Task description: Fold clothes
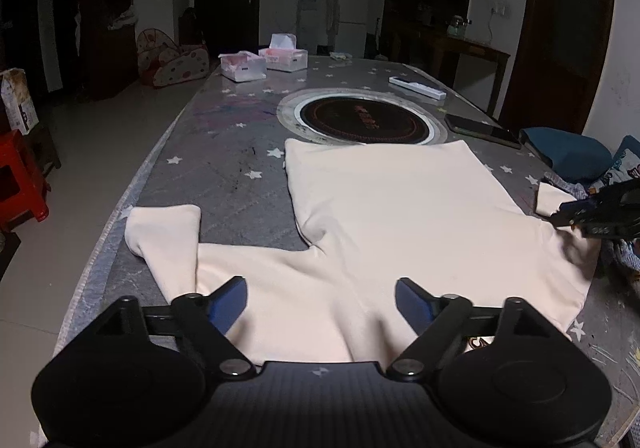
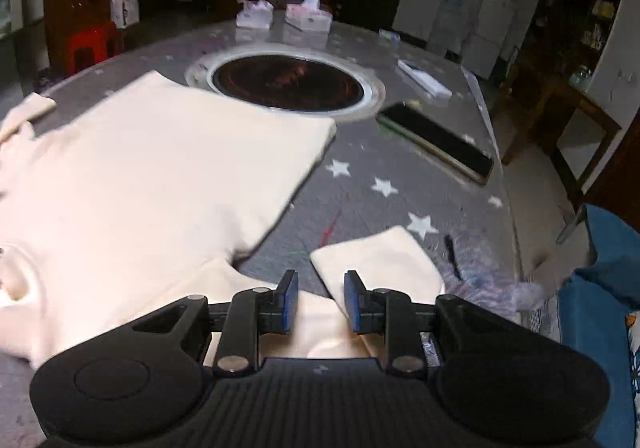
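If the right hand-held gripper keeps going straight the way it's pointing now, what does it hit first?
Most likely the cream garment's sleeve, lying just ahead of the right hand-held gripper and its slightly parted jaws. Past it is the star-patterned table cover. Depth is hard to judge.

No legible text is presented in either view. Reddish characters are printed across the dark round cooktop (image 1: 362, 120) set into the worktop (image 1: 224, 168), but they are too small and dim to be read. Markings are seen on the carton (image 1: 16, 100) beside the red stool (image 1: 20, 180), and pink printing on the two tissue boxes (image 1: 262, 60); none can be deciphered. White stars, not writing, are shown on the worktop cover.
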Tool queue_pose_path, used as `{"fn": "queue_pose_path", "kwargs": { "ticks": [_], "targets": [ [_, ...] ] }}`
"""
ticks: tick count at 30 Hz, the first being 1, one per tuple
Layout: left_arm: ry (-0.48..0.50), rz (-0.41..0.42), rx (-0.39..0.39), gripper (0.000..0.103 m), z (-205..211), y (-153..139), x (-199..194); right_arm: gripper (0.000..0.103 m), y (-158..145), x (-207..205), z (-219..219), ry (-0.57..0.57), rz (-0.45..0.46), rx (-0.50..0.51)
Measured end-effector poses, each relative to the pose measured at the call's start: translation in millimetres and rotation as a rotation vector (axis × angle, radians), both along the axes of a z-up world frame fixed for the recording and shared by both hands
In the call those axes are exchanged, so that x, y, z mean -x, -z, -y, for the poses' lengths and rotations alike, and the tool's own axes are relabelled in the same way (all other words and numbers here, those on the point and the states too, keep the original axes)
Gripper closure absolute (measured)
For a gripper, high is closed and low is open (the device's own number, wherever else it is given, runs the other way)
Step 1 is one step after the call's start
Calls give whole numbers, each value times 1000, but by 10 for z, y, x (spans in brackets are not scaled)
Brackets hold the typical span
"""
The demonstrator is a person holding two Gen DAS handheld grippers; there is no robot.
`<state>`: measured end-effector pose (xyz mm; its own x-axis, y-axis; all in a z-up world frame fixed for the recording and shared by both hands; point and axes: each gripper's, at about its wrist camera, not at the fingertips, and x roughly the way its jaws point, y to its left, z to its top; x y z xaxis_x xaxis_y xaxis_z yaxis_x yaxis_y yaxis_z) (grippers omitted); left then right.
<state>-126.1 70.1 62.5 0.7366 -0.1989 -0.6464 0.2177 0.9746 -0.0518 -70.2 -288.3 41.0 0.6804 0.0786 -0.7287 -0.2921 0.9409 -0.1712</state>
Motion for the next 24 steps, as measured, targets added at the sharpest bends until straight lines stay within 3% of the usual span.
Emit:
{"fn": "queue_pose_path", "kwargs": {
  "ticks": [4,6,9,14,18,22,24],
  "targets": [
    [-17,19,1,9,-47,-23,11,81,100,-64,37,26,-11,-7],
    [-26,21,15,7,-72,-35,10,94,82,-60,67,46,-3,-6],
    [-34,25,25,4,-85,-40,12,99,73,-57,107,66,8,-2],
    [-30,25,27,2,-73,-34,21,98,25,-63,152,47,-1,-54],
    [-29,23,32,0,-50,-32,42,84,79,-111,81,32,0,-39],
    [-25,28,26,0,-51,-45,62,85,160,-184,88,61,-8,-55],
    [-34,22,36,0,-70,-45,52,94,154,-184,99,76,-8,-60]
  ]
}}
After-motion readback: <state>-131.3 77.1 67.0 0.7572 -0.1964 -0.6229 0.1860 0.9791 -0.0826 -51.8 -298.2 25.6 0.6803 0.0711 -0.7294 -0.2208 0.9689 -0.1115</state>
